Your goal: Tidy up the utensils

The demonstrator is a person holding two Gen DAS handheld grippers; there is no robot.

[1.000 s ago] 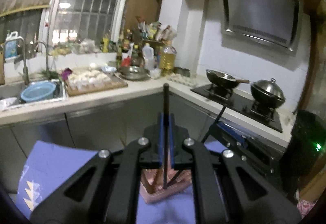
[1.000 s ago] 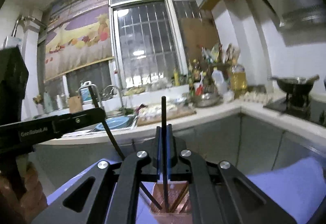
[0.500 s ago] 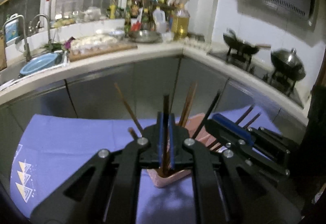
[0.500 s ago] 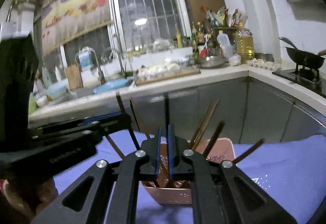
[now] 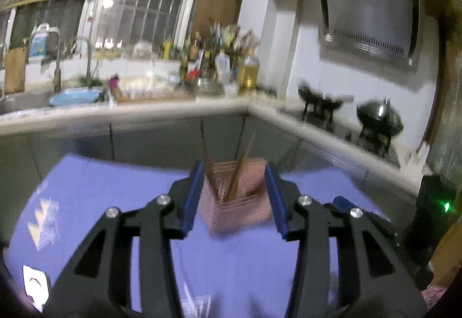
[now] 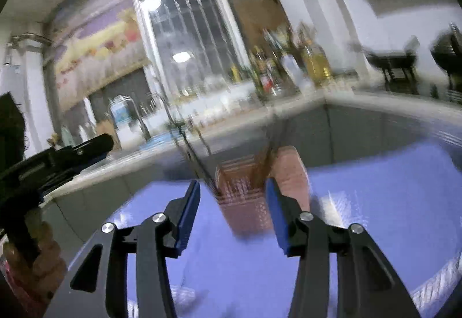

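Note:
A pink square utensil holder (image 5: 236,202) stands on the purple tablecloth (image 5: 115,196), with several chopsticks (image 5: 239,165) leaning in it. My left gripper (image 5: 234,196) is open and empty, its blue pads on either side of the holder, nearer the camera. In the right wrist view the same holder (image 6: 254,196) shows blurred, with chopsticks (image 6: 199,165) sticking out. My right gripper (image 6: 232,214) is open and empty in front of it. The left gripper's body (image 6: 49,165) shows at the left edge of the right wrist view, in a hand.
A kitchen counter (image 5: 144,113) runs behind the table with a sink, a blue bowl (image 5: 75,95), a cutting board and bottles. A stove with a wok and a lidded pot (image 5: 378,118) is at the right. Both views are motion-blurred.
Both grippers were shut on a chopstick each and lowered them into the holder. Now both have opened, the chopsticks stay in the holder, and the grippers have drawn back.

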